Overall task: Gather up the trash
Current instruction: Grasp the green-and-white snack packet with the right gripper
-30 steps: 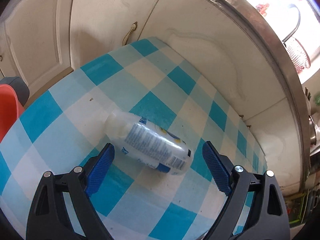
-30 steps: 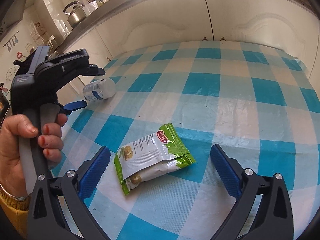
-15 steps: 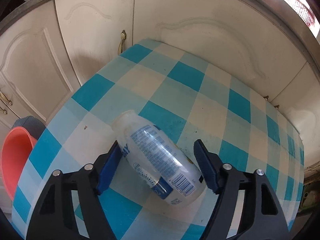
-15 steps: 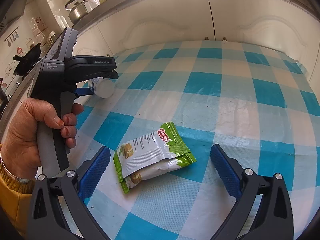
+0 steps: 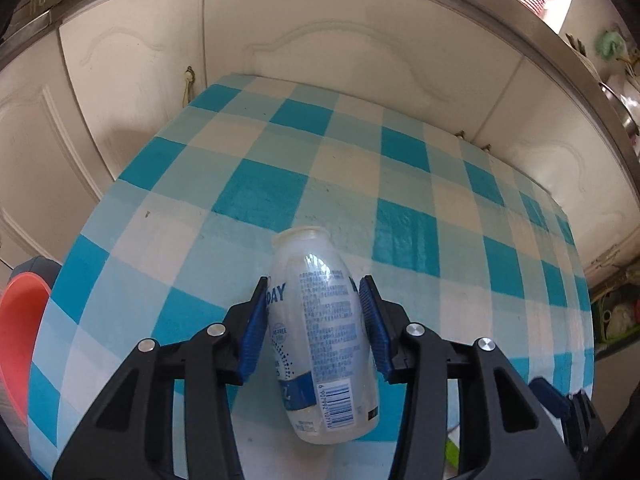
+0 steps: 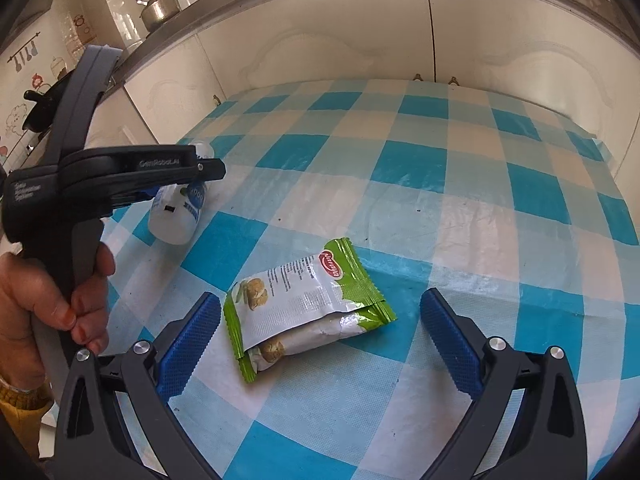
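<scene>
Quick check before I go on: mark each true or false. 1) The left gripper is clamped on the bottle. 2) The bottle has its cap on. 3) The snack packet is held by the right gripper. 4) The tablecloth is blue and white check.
1) True: the left gripper has just been closing, and its pads press the plastic bottle.
2) False: its mouth is open, no cap.
3) False: the right gripper is open; the snack packet lies on the tablecloth between its fingers.
4) True.

My left wrist camera looks steeply down, close over the bottle (image 5: 322, 332) between its jaws; my right view (further back) shares that bottle (image 6: 178, 216), left of its jaws.
</scene>
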Motion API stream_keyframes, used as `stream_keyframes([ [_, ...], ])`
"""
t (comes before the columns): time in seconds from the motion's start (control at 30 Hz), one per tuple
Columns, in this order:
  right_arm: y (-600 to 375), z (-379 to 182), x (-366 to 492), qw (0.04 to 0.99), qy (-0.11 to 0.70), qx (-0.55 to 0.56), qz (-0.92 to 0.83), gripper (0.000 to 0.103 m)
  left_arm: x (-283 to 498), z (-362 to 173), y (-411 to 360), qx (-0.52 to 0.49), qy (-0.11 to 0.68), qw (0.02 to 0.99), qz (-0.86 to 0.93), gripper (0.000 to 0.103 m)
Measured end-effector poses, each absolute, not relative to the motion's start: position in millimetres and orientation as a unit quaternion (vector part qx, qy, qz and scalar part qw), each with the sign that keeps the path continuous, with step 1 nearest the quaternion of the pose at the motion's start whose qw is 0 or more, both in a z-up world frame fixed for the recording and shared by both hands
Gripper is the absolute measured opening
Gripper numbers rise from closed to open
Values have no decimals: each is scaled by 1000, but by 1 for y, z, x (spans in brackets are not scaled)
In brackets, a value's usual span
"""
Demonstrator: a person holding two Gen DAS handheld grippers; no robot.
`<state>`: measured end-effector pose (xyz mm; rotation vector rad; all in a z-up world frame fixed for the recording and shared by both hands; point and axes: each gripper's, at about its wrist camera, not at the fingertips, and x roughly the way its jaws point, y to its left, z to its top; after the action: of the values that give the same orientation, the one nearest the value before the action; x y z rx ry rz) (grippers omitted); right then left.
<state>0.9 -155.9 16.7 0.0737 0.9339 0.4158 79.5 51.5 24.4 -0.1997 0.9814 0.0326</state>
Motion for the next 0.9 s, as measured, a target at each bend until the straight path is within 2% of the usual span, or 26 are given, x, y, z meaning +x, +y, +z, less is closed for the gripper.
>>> stream_keyframes([
  [0.17,-149,16,-1,873,448,6,192,94,54,25,49,-94,474,875,-20,46],
  [0.27,-148,16,-3,878,447,-11,174,80,43,28,55,-100,476,873,-30,46],
  [0.37,-148,16,-4,879,446,-22,165,76,33,31,62,-105,473,874,-36,46],
  [0.7,-158,18,-5,884,439,0,162,40,14,31,68,-118,465,875,-68,46],
  [0.9,-166,18,-4,881,440,28,173,36,7,28,70,-119,465,874,-79,46],
])
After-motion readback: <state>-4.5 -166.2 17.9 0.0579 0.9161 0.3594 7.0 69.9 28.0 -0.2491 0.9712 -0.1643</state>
